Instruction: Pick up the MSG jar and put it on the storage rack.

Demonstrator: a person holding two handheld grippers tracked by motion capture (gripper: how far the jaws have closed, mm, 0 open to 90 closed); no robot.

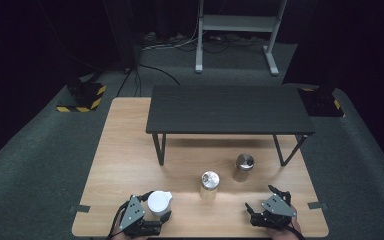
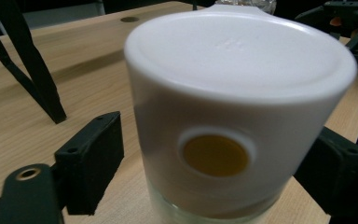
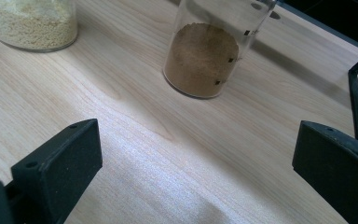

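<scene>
A glass jar with a white lid stands near the table's front left, between the jaws of my left gripper. In the left gripper view the white-lidded jar looms large in my left gripper. The jaws flank it, with a gap at the left jaw, so the gripper is open. My right gripper rests at the front right, open and holding nothing. Beyond the right gripper stand a jar of brown powder and a jar of pale grains.
A low black bench stands across the back half of the wooden table. Its legs come down close behind the jars. The two silver-lidded jars, the grain jar and the powder jar, sit just in front of it.
</scene>
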